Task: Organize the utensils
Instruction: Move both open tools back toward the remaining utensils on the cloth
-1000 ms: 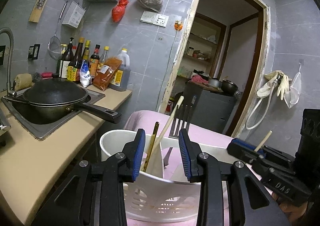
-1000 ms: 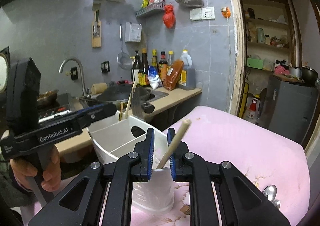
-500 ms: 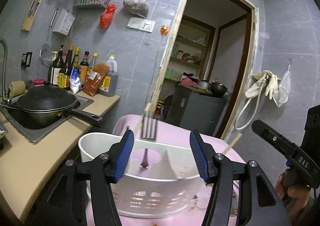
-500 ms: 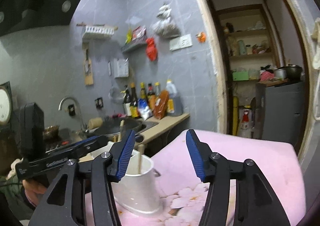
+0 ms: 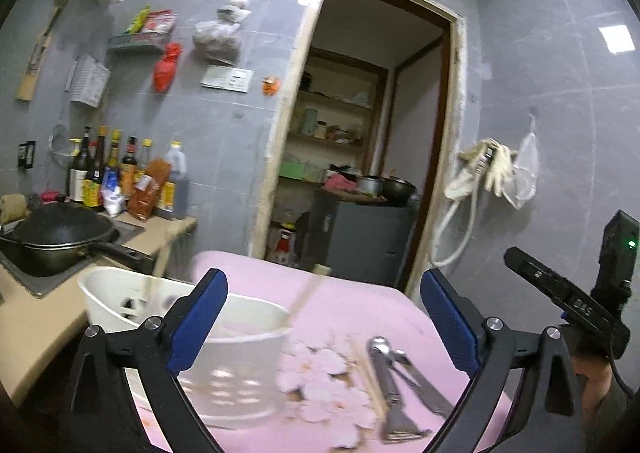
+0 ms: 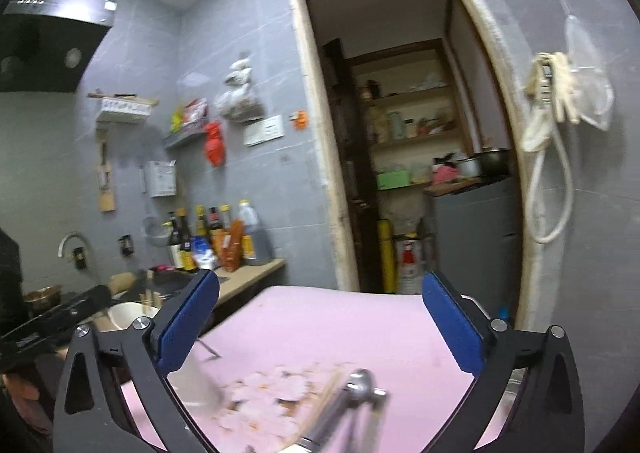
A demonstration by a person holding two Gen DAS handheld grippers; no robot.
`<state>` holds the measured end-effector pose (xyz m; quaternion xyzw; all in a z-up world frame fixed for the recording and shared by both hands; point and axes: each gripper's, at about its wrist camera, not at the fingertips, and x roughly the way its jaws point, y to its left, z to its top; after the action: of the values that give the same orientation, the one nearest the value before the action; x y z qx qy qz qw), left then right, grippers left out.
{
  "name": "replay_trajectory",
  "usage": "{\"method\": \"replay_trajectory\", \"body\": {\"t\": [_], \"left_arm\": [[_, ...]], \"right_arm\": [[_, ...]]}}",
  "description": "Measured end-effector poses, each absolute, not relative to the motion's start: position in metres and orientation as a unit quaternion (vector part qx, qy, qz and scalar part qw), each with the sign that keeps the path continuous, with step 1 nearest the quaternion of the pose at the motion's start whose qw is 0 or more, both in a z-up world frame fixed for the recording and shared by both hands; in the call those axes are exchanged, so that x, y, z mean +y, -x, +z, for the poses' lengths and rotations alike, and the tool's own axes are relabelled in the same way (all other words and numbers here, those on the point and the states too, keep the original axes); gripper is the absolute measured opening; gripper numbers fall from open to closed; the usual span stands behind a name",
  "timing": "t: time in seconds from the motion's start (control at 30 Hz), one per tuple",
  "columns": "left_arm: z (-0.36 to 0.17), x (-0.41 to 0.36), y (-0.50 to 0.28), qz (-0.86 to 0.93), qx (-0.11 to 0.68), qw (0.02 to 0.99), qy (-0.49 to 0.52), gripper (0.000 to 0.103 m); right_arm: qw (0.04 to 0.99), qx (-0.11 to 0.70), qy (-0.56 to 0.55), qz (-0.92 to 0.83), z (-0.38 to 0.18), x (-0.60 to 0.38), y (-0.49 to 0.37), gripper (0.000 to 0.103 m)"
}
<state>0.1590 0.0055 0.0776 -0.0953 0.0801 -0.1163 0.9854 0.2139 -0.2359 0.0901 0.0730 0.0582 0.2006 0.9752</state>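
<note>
A white utensil caddy [image 5: 224,369] stands on the pink table [image 5: 348,293] at the left, with chopsticks [image 5: 304,299] leaning in it. Metal spoons [image 5: 384,369] and a chopstick lie on the table to its right. My left gripper [image 5: 324,327] is open and empty, above the table between caddy and spoons. My right gripper [image 6: 318,327] is open and empty, above the table; the spoons [image 6: 348,397] show blurred just below it and the caddy [image 6: 128,315] is at far left. The right gripper also shows at the right edge of the left wrist view [image 5: 560,301].
A counter [image 5: 24,317] with a black wok [image 5: 60,237] and sauce bottles [image 5: 116,177] lies left of the table. A doorway [image 5: 360,157] to a pantry with a grey cabinet [image 5: 368,237] is behind. A hose and gloves [image 5: 484,173] hang on the right wall.
The right gripper let go of a chopstick into the caddy and opened wide. Both grippers pulled back from the caddy and swung right toward the spoons on the table.
</note>
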Motion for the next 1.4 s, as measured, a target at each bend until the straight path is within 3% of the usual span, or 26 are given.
{"method": "replay_trajectory", "body": {"t": [0.3,0.8,0.87,0.97,1.03,1.17,1.23,1.4], "left_arm": [[0.053,-0.058,-0.186,-0.159,0.162,0.972,0.068,0.095],[-0.004,-0.083,-0.250,-0.104,0.340,0.934,0.025,0.093],[-0.009,-0.083,-0.258,-0.105,0.354,0.929,0.025,0.082],[-0.018,-0.087,-0.272,-0.115,0.379,0.918,0.016,0.059],[-0.024,-0.090,-0.280,-0.124,0.394,0.911,0.013,0.050],[-0.037,-0.094,-0.297,-0.146,0.429,0.891,0.017,0.031],[-0.042,-0.095,-0.305,-0.156,0.447,0.881,0.017,0.027],[-0.049,-0.094,-0.316,-0.164,0.468,0.868,0.018,0.021]], "right_arm": [[0.979,0.134,-0.062,0.144,0.060,-0.288,-0.223,0.103],[0.944,0.294,-0.026,0.145,0.003,-0.286,-0.262,0.103],[0.938,0.312,-0.019,0.148,-0.001,-0.283,-0.268,0.101],[0.930,0.332,-0.007,0.154,-0.006,-0.278,-0.274,0.085],[0.925,0.346,0.004,0.158,-0.009,-0.273,-0.279,0.073],[0.913,0.369,0.027,0.172,-0.014,-0.261,-0.289,0.060],[0.905,0.385,0.040,0.178,-0.017,-0.255,-0.297,0.053],[0.889,0.411,0.052,0.195,-0.024,-0.244,-0.312,0.047]]}}
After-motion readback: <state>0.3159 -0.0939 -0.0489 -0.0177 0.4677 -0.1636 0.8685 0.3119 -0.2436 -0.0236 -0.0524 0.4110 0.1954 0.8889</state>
